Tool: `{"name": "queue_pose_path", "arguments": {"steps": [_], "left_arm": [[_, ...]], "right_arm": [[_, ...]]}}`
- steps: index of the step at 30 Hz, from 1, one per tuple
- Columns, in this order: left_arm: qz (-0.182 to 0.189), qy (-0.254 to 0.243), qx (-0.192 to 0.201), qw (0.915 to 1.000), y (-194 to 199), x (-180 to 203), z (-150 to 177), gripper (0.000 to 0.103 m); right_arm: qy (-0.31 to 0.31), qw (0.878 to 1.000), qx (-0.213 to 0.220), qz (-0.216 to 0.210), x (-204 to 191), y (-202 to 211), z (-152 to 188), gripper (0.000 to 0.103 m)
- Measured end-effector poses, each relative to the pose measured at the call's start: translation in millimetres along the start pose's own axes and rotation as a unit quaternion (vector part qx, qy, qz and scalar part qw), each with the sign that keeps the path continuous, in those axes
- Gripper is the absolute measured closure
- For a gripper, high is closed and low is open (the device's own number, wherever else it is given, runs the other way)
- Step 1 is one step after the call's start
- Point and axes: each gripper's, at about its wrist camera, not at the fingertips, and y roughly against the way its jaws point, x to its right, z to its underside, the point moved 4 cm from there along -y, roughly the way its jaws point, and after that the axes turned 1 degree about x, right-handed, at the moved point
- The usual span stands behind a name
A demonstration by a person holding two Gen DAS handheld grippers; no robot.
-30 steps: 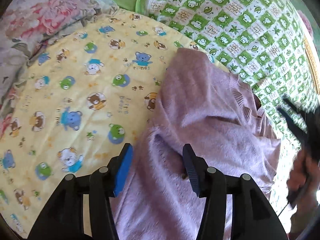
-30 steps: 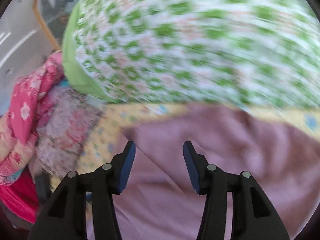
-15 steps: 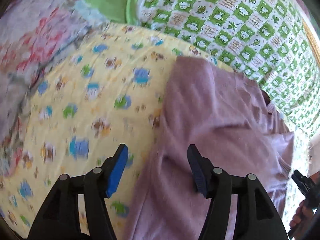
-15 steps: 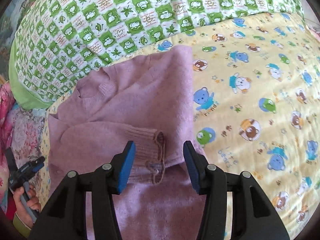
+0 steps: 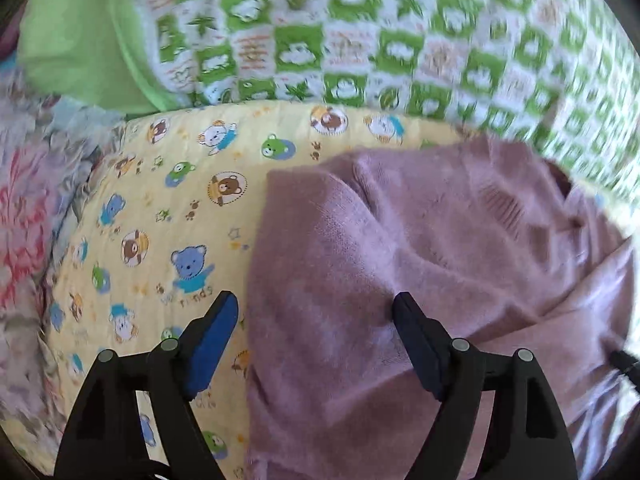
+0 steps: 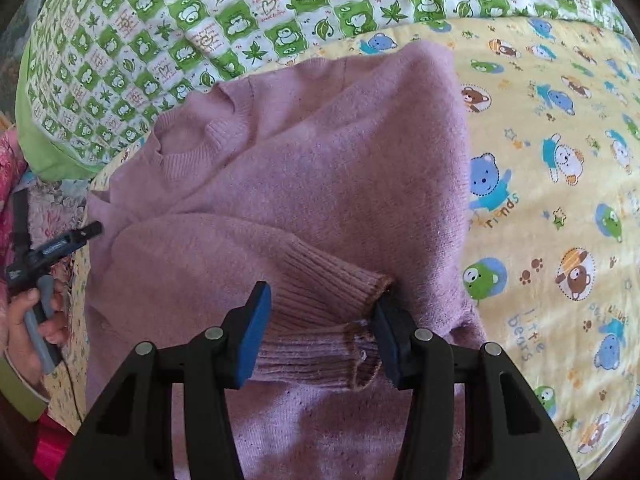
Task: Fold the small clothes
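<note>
A small mauve knit sweater (image 6: 320, 168) lies on a yellow bear-print quilt (image 6: 560, 200), both sleeves folded across its body. The two ribbed cuffs (image 6: 320, 296) lie one over the other. My right gripper (image 6: 320, 320) is open just above the cuffs, one finger on each side. In the left wrist view the sweater (image 5: 400, 260) fills the right half. My left gripper (image 5: 316, 316) is open over its folded left edge, holding nothing. The left gripper's tip (image 6: 60, 244), held by a hand, shows at the sweater's far side in the right wrist view.
A green-and-white checked quilt (image 6: 240, 20) lies behind the yellow one. Pink floral bedding (image 5: 32, 208) is bunched at the left side. A plain green cloth edge (image 5: 80, 40) lies at the back left.
The right gripper has come closer and lower, now straddling the cuffs. The left gripper has moved forward along the sweater's left edge. Both stayed open.
</note>
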Motion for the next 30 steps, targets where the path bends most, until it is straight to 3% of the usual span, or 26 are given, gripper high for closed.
{"name": "queue_pose_path", "arguments": {"steps": [1, 2, 3, 5, 7, 11, 14, 17, 19, 21, 23, 25, 27, 30], "left_arm": [[-0.009, -0.008, -0.002, 0.9999, -6, 3, 1, 0.023], [-0.024, -0.018, -0.006, 0.9995, -12, 5, 1, 0.036], [-0.024, -0.024, -0.009, 0.9994, -17, 7, 2, 0.057], [-0.003, -0.018, -0.004, 0.9998, -17, 10, 2, 0.082], [-0.013, -0.019, 0.01, 0.9997, -13, 12, 0, 0.091], [0.007, 0.022, 0.029, 0.9993, -2, 0, -9, 0.093], [-0.003, 0.011, 0.028, 0.9995, -6, -1, -7, 0.093], [0.004, 0.012, 0.024, 0.9996, -9, 0, -3, 0.093], [0.002, 0.012, 0.026, 0.9996, -8, -1, -1, 0.092], [0.009, 0.018, 0.019, 0.9996, -9, -2, -1, 0.084], [0.021, 0.027, 0.015, 0.9993, -6, -4, -1, 0.079], [0.033, 0.037, 0.015, 0.9987, 2, -13, -1, 0.075], [0.038, 0.042, 0.02, 0.9982, 17, -22, 4, 0.065], [0.053, 0.04, 0.021, 0.9976, 39, -32, 21, 0.057]], "right_arm": [[0.002, 1.0, -0.001, 0.0, 0, -1, 0, 0.073], [0.008, 1.0, -0.005, 0.004, 1, -3, 1, 0.085], [0.012, 1.0, -0.01, 0.01, 1, -5, 1, 0.092], [0.006, 1.0, -0.005, -0.005, 2, -3, -1, 0.097], [0.015, 1.0, 0.016, -0.012, -1, 7, -8, 0.098], [0.026, 0.996, 0.082, -0.033, -10, 48, -37, 0.099], [0.038, 0.992, 0.117, -0.024, -9, 72, -52, 0.099], [0.058, 0.995, 0.084, 0.023, 6, 57, -44, 0.099], [0.037, 0.999, 0.021, 0.027, 24, 29, -27, 0.099], [0.038, 0.998, -0.008, 0.05, 32, 12, -14, 0.098], [0.032, 0.998, 0.013, 0.058, 29, 19, -12, 0.085], [0.023, 0.996, 0.04, 0.076, 25, 33, -15, 0.06], [0.023, 0.994, 0.081, 0.074, 18, 53, -16, 0.059], [0.029, 0.994, 0.106, 0.025, 1, 71, -16, 0.059]]}}
